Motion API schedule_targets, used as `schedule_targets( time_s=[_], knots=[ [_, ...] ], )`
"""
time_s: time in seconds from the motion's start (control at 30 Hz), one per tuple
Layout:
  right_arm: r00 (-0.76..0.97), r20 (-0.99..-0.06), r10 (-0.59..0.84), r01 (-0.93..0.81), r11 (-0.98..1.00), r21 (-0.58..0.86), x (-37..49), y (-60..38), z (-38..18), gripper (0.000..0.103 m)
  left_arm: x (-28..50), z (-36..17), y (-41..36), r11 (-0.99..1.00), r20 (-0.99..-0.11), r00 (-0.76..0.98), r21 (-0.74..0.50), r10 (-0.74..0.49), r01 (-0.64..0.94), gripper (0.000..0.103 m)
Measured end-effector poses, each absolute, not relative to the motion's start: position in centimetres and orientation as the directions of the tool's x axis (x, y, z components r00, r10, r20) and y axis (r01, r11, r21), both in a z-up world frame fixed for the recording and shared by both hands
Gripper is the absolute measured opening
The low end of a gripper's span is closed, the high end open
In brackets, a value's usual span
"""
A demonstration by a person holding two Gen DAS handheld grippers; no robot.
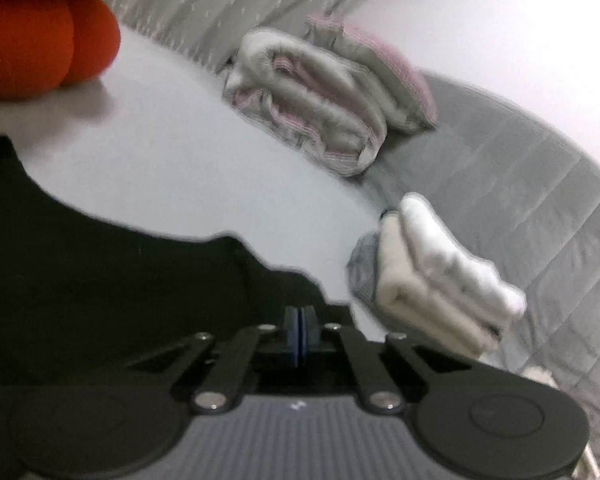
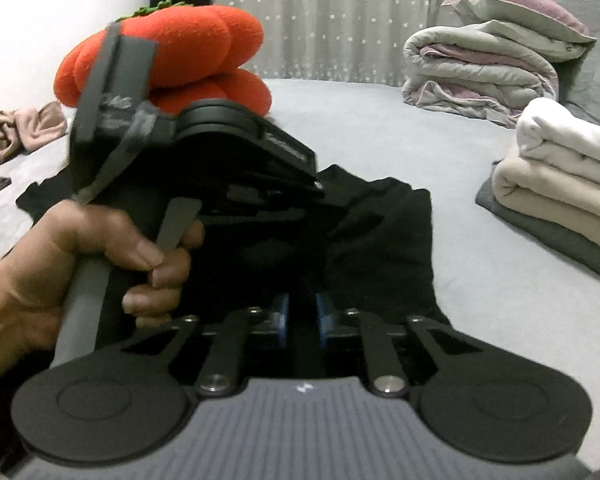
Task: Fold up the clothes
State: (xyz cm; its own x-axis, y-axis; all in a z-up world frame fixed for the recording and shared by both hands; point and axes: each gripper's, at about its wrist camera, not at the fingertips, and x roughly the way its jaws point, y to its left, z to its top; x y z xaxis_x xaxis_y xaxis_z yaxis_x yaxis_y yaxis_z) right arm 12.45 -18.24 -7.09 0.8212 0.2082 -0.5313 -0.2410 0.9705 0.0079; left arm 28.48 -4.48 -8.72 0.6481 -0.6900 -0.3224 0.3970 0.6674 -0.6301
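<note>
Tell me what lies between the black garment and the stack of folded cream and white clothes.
Right wrist view: only bare grey bedsheet separates the black garment from the folded stack.

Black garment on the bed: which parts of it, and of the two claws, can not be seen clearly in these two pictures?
- Black cloth garment: right wrist view, its middle hidden behind the left claw's body and the hand.
- Right claw: blue pads dark against fabric; whether cloth is pinched is unclear.
- Left claw: left wrist view, pads together; cloth between them indiscernible.
- Garment type: unreadable, crumpled and cut off.
</note>
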Motion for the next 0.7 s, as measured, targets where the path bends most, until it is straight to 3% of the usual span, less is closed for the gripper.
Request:
schedule_targets(
  time_s=[0.17, 0.33, 0.47, 0.57, 0.7],
  knots=[
    [0.847, -0.486, 0.214, -0.228, 0.973, 0.032, 11.9, -18.7, -6.4, 0.006, 27.8, -8.1, -3.6, 0.667, -0.265, 0.701, -0.634, -0.662, 0.391, 0.001],
    [0.834, -0.489, 0.254, -0.252, 0.965, 0.071, 12.0, -18.8, -6.2, 0.006, 27.7, -7.8, -3.7, 0.734, -0.321, 0.732, -0.584, -0.601, 0.346, 0.001],
    [0.745, -0.566, 0.353, -0.320, 0.934, 0.161, 12.7, -18.7, -7.0, 0.018, 27.7, -7.7, -3.4, 0.813, -0.415, 0.753, -0.518, -0.510, 0.265, 0.002],
    [0.731, -0.563, 0.384, -0.334, 0.922, 0.195, 12.7, -19.0, -6.8, 0.020, 27.8, -7.6, -3.3, 0.861, -0.470, 0.767, -0.466, -0.437, 0.205, 0.002],
    [0.765, -0.506, 0.398, -0.298, 0.916, 0.270, 12.4, -20.7, -5.9, 0.032, 27.4, -7.0, -2.4, 0.853, -0.434, 0.791, -0.481, -0.431, 0.201, 0.003]
  ],
)
